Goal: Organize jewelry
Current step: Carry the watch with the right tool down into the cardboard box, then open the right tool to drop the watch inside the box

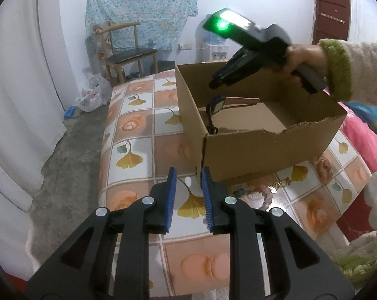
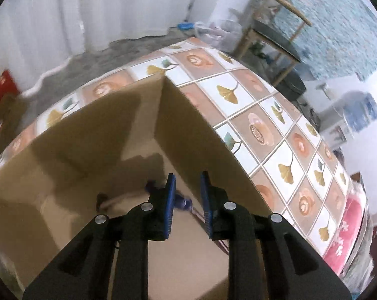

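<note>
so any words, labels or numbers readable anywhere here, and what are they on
None can be read.
Cardboard box: faint dark print along its bottom edge, too small and blurred to read.
Red item at the left edge of the right wrist view: pale marks, blurred.
Water dispenser: no legible label.

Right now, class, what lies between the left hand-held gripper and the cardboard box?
Only bare patterned tablecloth, seen in the left wrist view; the beads lie off to the right of that gap.

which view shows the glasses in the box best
The left wrist view: the glasses lean against the inner wall of the cardboard box, with frame and one lens sharp. The right wrist view, looking into the box past the right gripper, shows only a blurred dark blue piece between its fingers.
</note>
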The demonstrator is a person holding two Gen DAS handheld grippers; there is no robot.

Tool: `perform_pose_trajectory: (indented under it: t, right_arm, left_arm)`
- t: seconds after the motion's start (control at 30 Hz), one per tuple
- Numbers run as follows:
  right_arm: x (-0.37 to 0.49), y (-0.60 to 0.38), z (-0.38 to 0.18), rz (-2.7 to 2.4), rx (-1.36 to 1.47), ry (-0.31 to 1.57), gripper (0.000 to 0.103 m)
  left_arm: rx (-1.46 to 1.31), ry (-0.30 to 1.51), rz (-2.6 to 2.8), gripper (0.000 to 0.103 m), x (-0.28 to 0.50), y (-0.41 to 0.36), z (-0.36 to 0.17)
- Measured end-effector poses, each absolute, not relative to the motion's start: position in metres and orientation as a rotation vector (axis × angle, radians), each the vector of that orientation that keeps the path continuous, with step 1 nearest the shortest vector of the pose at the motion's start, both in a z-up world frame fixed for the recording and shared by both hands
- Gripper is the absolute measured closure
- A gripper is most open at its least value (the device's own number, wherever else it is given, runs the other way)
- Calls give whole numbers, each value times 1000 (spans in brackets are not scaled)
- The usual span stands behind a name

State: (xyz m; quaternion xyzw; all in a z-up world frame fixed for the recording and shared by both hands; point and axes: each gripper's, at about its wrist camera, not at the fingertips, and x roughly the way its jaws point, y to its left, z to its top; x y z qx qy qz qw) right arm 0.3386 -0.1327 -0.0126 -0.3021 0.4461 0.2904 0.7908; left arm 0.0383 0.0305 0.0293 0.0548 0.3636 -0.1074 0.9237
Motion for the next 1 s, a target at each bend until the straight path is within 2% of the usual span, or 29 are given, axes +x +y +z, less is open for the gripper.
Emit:
perform_pose_trajectory:
  t: [0.23,0.63,0.73,0.83,1.0]
  right_arm:
    - [351,-137,-35,624,-557,1065,83]
    - [319,-161,-52,631,-571,1202,83]
    - [320,-169,-41,644,-466,1251,83]
    - [320,-172,-41,670,-346,1386,83]
    - [316,-160,-65,681,-263,1495,83]
  left_arm:
    - [96,770,-208,83,35,37,24]
    - [105,776,-226,83,41,38,17]
    - [100,780,-225,83,42,38,16]
    - [100,786,-223,82,42,39,15]
    - [95,787,-232,69,44,36,15]
